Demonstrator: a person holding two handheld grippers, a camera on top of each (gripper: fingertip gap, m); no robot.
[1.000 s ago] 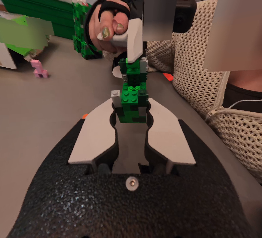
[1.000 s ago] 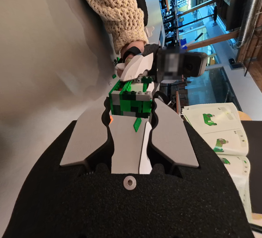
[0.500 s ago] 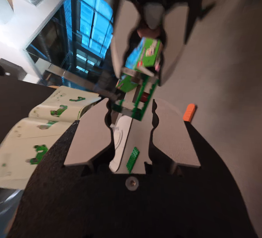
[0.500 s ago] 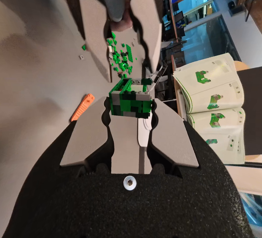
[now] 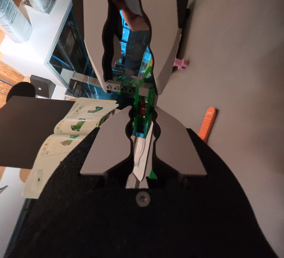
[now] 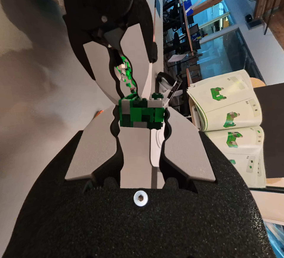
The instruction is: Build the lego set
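A green, dark green and grey lego build is held in the air between both grippers. My right gripper is shut on its two sides across the wide face. My left gripper comes from the opposite side and is shut on one narrow end of the build, where a red piece shows inside. In the right wrist view the left gripper reaches down onto the build's top left edge. In the left wrist view the right gripper points down from above, with a hand behind it.
An open instruction booklet lies at the table edge; it also shows in the left wrist view. An orange brick separator and a pink figure lie on the grey table. Loose green bricks lie beyond. Only a small space, under 4 cm, lies between the two pairs of fingers. About 10 centimetres separates my left fingertips from the orange brick separator.
Half a second ago my left gripper was open and apart from the build. It has moved in and closed on the build's end. My right gripper kept its hold.
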